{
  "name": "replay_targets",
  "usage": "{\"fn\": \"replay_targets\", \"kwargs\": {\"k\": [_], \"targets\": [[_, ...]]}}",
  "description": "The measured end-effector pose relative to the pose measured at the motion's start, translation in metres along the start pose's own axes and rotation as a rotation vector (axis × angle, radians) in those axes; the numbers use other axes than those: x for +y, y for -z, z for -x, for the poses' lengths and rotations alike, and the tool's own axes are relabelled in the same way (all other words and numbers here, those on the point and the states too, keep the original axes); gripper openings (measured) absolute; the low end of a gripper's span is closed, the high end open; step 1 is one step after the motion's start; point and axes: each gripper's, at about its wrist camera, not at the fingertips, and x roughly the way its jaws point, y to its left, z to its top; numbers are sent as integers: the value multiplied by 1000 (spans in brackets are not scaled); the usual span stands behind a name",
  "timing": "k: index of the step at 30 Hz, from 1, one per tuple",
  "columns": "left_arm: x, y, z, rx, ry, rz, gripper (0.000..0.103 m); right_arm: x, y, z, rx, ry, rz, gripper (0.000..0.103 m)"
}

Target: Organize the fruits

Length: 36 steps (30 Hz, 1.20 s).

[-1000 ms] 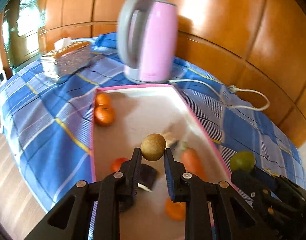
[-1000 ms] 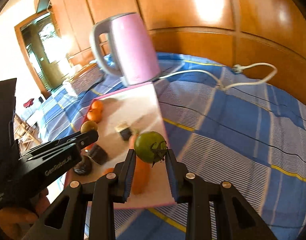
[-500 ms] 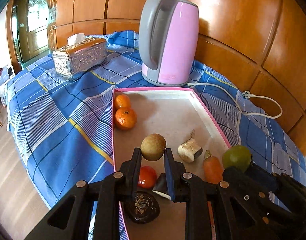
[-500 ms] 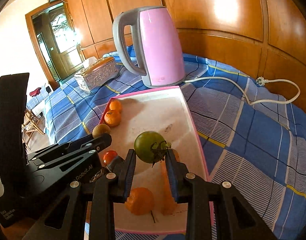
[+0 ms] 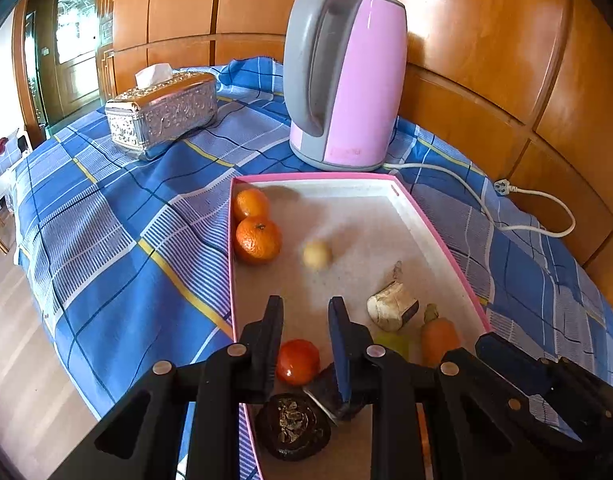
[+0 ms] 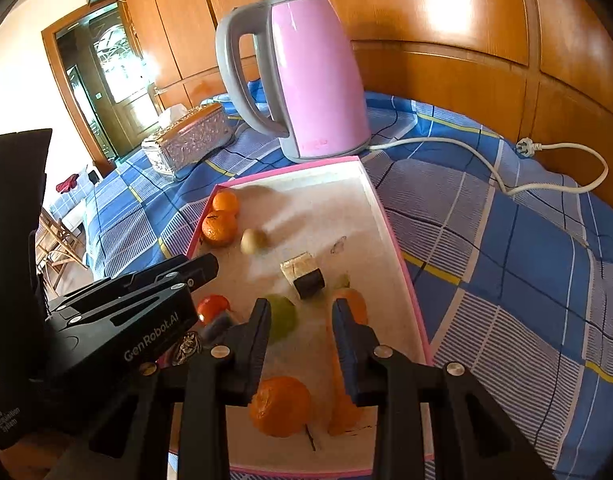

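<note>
My left gripper (image 5: 305, 312) hovers over the near end of the pink-rimmed tray (image 5: 438, 236), jaws apart and empty. A tan round fruit (image 5: 317, 255), blurred, lies on the tray floor beside two oranges (image 5: 257, 239). In the right wrist view my right gripper (image 6: 300, 312) is open too, with nothing between its fingers. A blurred green tomato (image 6: 284, 316) sits on the tray just behind its left finger. A red tomato (image 5: 297, 361), a carrot (image 5: 438, 336) and a third orange (image 6: 280, 406) also lie in the tray.
A pink kettle (image 5: 346, 76) stands behind the tray, its white cord (image 5: 526, 208) trailing right. A silver tissue box (image 5: 162, 114) sits at the back left. A cut pale root (image 5: 390, 306) and a dark wrinkled lump (image 5: 292, 426) share the tray. The table edge drops off at the left.
The tan fruit has left my left gripper and now lies near the oranges. The green tomato has left my right gripper and lies in the tray.
</note>
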Motion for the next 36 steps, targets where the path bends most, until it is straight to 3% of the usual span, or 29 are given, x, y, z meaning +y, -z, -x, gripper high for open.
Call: {"fn": "replay_targets", "kwargs": {"k": [10, 18, 25, 34, 36], "targets": [[2, 14, 4, 11, -24, -9, 25, -6, 11, 1, 17, 6, -28, 32], [2, 25, 16, -7, -42, -15, 42, -7, 15, 13, -5, 37, -39, 32], [1, 32, 31, -34, -40, -14, 48, -1, 22, 28, -46, 86, -7, 36], [-1, 46, 50, -76, -36, -21, 64, -1, 38, 44, -79, 144, -3, 37], [-3, 50, 53, -81, -40, -26, 72, -4, 41, 46, -81, 155, -11, 37]]}}
